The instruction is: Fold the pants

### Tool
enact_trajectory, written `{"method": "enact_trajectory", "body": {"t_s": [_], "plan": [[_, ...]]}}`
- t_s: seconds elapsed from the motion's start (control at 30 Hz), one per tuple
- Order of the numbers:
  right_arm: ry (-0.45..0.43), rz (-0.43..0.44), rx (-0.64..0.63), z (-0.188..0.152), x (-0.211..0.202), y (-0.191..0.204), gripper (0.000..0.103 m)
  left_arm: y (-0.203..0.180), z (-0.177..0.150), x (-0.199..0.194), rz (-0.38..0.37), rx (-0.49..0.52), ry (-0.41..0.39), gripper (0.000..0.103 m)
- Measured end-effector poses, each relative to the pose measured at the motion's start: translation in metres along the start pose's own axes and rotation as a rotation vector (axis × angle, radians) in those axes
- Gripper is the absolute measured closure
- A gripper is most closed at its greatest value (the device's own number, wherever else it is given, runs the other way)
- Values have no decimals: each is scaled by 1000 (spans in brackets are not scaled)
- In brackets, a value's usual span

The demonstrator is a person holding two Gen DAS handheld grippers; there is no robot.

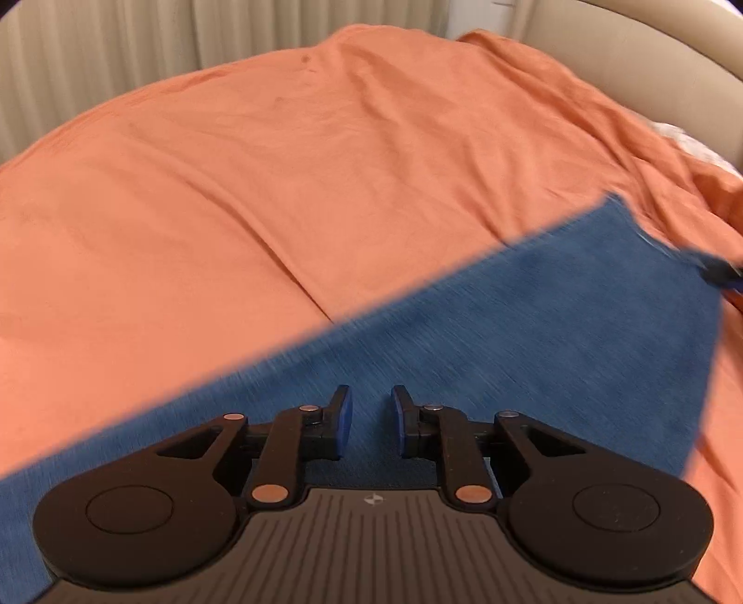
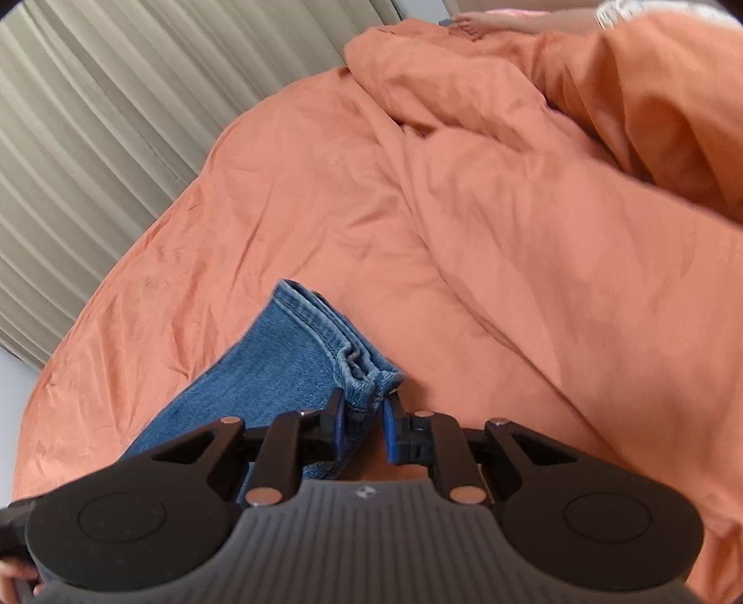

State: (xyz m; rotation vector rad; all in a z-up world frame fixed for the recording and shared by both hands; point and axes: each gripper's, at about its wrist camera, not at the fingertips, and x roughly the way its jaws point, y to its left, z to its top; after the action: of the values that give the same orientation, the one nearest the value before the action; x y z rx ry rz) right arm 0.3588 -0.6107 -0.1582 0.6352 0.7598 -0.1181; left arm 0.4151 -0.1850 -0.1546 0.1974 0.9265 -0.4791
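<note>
The jaws of the right gripper (image 2: 363,418) stand on either side of the stacked hem ends of the jeans (image 2: 297,353), low in the centre of the right wrist view; the left pad presses the denim, but a sliver of gap shows by the right pad, so I cannot tell whether the pinch is firm. The jaws of the left gripper (image 1: 370,420) are apart with nothing between them, poised above a broad flat stretch of the jeans (image 1: 511,334) that runs as a diagonal band from the lower left of the left wrist view to its right edge. There, at the far right, a dark blurred shape sits at the corner of the denim, probably the other gripper, though it is too smeared to say. The jeans lie on a bed under an orange duvet cover (image 1: 278,186), with pleated curtains (image 2: 93,116) at the upper left and a bare foot (image 2: 469,23) at the top of the right wrist view. Both legs look already laid one on the other, so the step in hand is likely the lengthwise fold, hems carried towards the waist. Next, the right grip must be secure on all hem layers, and the left should close on the fabric or pin it down.
</note>
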Motion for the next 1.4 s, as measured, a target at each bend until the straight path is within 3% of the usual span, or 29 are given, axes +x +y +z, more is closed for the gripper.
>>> {"method": "enact_trajectory", "body": {"t_s": [0.17, 0.3, 0.37, 0.5, 0.67, 0.93, 1.17, 1.3, 1.4], "plan": [[-19, -26, -41, 10, -18, 22, 92, -30, -47, -27, -93, 56, 28, 82], [-38, -46, -94, 16, -32, 49, 92, -45, -79, -42, -128, 4, 13, 87], [-52, -52, -124, 18, -42, 66, 92, -47, -88, -47, -164, -54, 12, 85], [-104, -36, -229, 20, -72, 113, 92, -47, -98, -70, -231, -67, 14, 84], [-167, 31, -405, 12, -116, 194, 92, -17, -107, -122, -233, -105, -60, 84], [-187, 188, -631, -45, -151, 333, 92, 73, -137, -204, -101, -210, -152, 82], [-21, 271, -738, -143, -112, 420, 92, 138, -182, -242, 16, -339, -138, 79], [157, 283, -774, -222, -69, 430, 92, 162, -204, -255, 51, -382, -116, 76], [300, 236, -816, -279, -37, 426, 92, 179, -219, -261, 50, -406, -104, 73]]}}
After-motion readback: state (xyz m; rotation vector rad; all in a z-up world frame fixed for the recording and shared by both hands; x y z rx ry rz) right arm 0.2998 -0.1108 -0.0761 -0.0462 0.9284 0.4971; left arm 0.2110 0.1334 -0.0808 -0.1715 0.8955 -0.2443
